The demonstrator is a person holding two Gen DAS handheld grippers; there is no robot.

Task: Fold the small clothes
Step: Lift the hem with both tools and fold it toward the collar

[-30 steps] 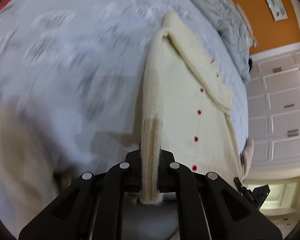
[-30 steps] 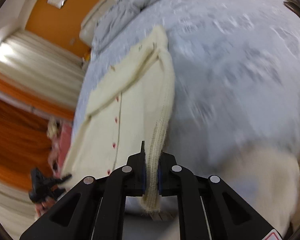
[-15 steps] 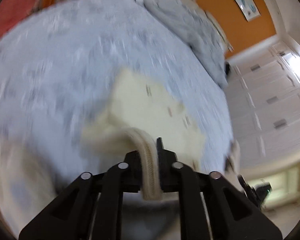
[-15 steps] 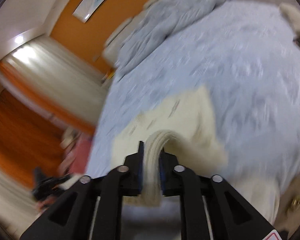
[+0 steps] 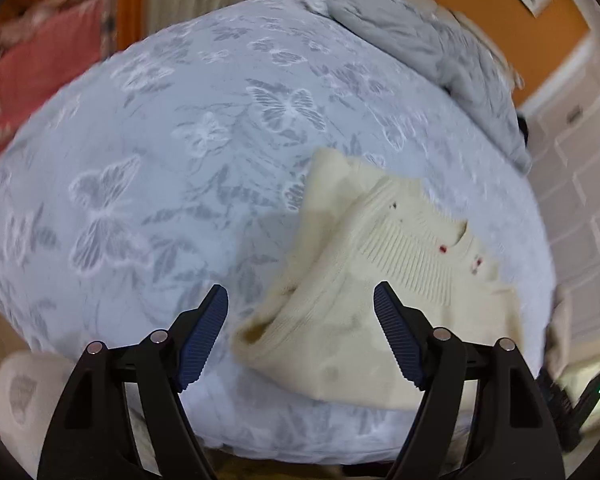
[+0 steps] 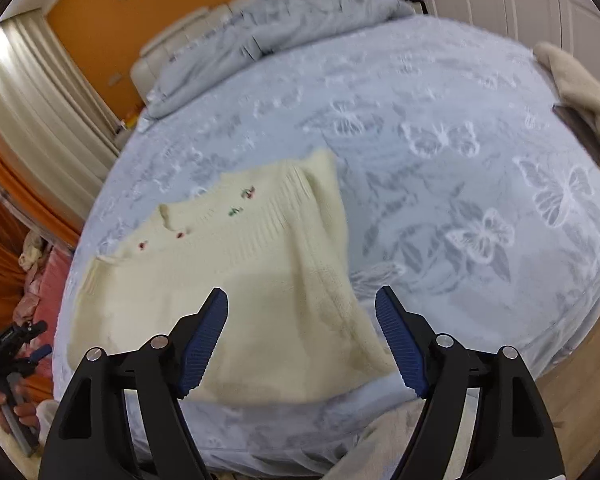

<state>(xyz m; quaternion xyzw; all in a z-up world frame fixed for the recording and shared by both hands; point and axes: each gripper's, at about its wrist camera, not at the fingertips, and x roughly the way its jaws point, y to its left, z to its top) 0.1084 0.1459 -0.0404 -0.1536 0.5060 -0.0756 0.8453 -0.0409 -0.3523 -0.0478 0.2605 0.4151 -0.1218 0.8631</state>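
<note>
Both grippers hang released above the near edge of the bed; the left gripper [image 5: 300,304] has its blue-padded fingers [image 5: 204,332] spread wide and grasps nothing, with the cream cardigan [image 5: 380,280] lying below and between them, apart from both pads; the cardigan rests folded on the pale blue bedspread [image 5: 160,160] near the bed's near edge, its ribbed band and small red buttons [image 5: 443,248] facing up; the right gripper [image 6: 302,304] is likewise spread and empty over the same cardigan [image 6: 240,280], whose right edge runs toward the right finger; a rumpled grey quilt [image 6: 260,32] lies at the far edge by the headboard; a beige garment [image 6: 580,84] sits at the bed's far right edge.
</note>
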